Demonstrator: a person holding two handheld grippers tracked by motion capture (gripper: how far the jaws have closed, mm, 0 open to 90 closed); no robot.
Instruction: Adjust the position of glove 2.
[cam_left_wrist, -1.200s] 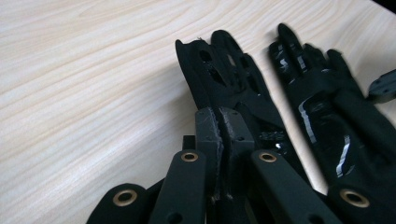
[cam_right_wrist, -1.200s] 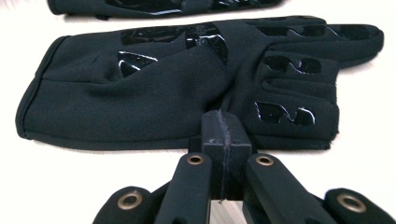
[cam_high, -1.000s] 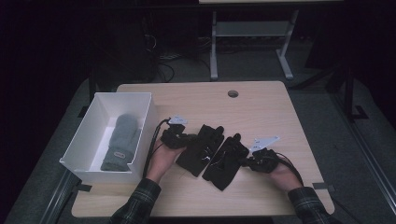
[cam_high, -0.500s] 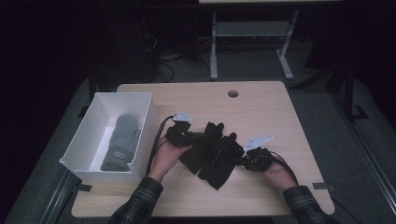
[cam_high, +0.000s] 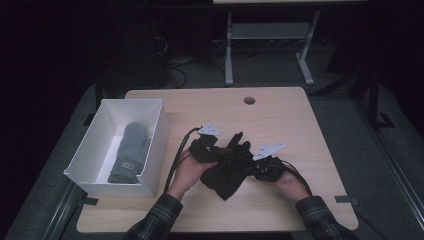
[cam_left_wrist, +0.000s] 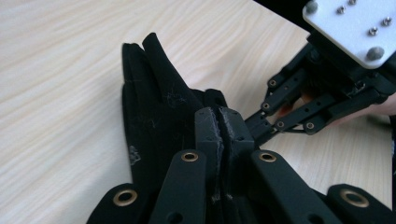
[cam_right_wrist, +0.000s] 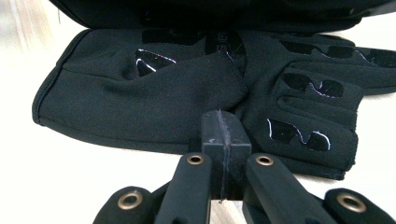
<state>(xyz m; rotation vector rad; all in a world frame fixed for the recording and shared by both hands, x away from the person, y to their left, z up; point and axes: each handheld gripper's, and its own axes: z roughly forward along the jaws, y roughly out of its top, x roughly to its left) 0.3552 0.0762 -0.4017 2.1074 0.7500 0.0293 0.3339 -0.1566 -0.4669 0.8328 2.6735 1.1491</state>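
Observation:
Two black gloves lie partly overlapped near the table's front. The upper glove has its fingers pointing away from me, and my left gripper is shut on its fabric. The lower glove lies palm up, showing glossy grip patches. My right gripper is shut, its tips against that glove's near edge below the thumb; I see no fabric between its pads. The right gripper also shows in the left gripper view, close beside the glove.
A white box stands at the table's left with a grey mitten inside. The wooden table has a cable hole near its far edge. Cables trail from both grippers toward me. Beyond the table stand a metal frame and floor cables.
The left gripper has carried its glove to the right and onto the other glove. The right gripper and the lower glove have shifted left. The two gloves lay side by side before; they overlap now.

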